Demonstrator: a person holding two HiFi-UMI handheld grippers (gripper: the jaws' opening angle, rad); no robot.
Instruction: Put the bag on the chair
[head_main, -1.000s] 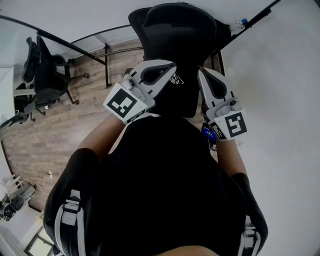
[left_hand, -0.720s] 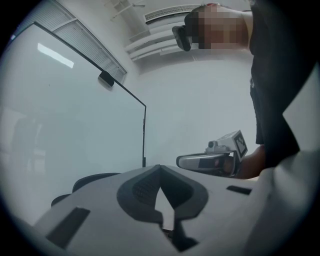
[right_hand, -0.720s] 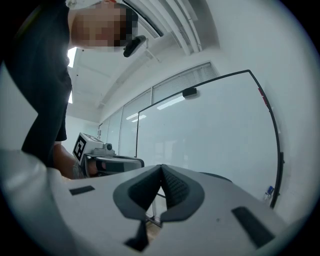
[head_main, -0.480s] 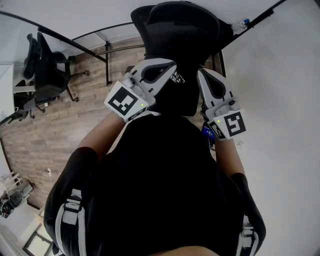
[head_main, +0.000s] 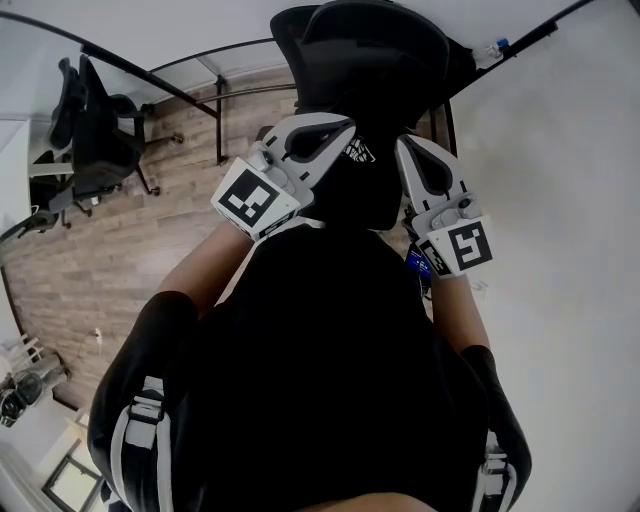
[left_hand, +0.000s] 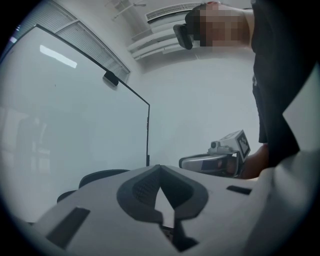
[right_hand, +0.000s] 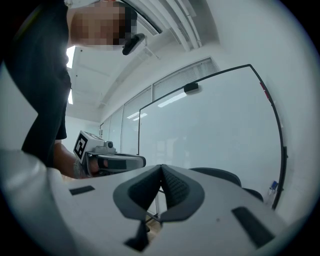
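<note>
Head view: the black bag (head_main: 350, 195), known only by its white logo (head_main: 358, 152), sits between the left gripper (head_main: 345, 126) and right gripper (head_main: 403, 142) before the chair (head_main: 365, 50) back, its edges lost in dark clothing (head_main: 320, 380). Left gripper view: jaws clenched together, empty. Right gripper view: likewise clenched on nothing.

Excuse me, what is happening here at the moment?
A person holds the left gripper and the right gripper up before the chest. Both are shut with nothing between the jaws. A black office chair stands just ahead. I cannot tell a bag apart from the dark shapes, so progress is unclear.
</note>
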